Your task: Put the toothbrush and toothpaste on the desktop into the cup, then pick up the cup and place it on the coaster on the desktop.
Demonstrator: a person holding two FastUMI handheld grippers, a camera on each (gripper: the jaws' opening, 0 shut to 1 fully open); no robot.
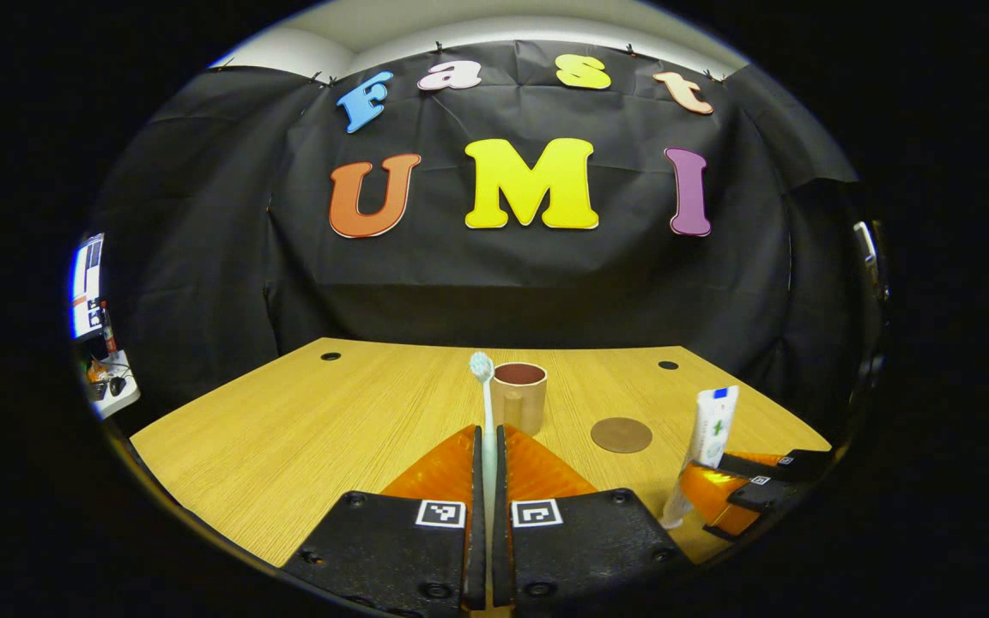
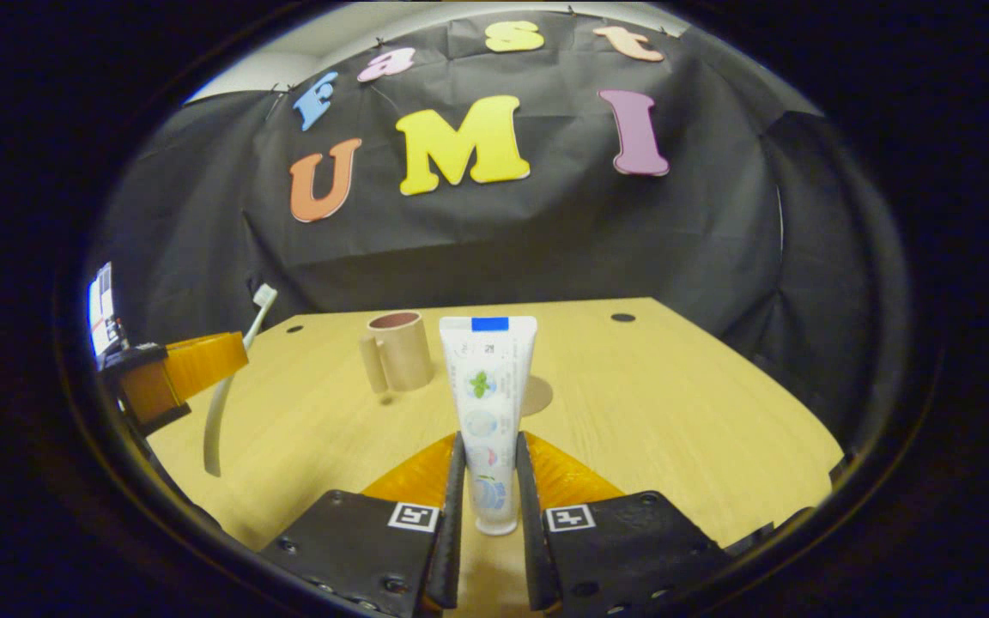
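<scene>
In the left gripper view my left gripper (image 1: 488, 455) is shut on a white toothbrush (image 1: 486, 412), held upright with its bristle head up. Just behind it a tan cup (image 1: 519, 396) with a dark inside stands on the wooden desk (image 1: 306, 429), and a round brown coaster (image 1: 621, 434) lies to its right. In the right gripper view my right gripper (image 2: 490, 472) is shut on a white toothpaste tube (image 2: 488, 395), upright with the cap down. The cup (image 2: 397, 350) stands ahead to the left, and the coaster (image 2: 537, 395) peeks out behind the tube. Each gripper also shows in the other's view: right gripper (image 1: 722, 493), left gripper (image 2: 190, 365).
The desk has small dark holes (image 1: 330, 355) near its far corners. Black cloth closes the back and sides. A screen and small clutter (image 1: 100, 343) sit beyond the desk's left edge.
</scene>
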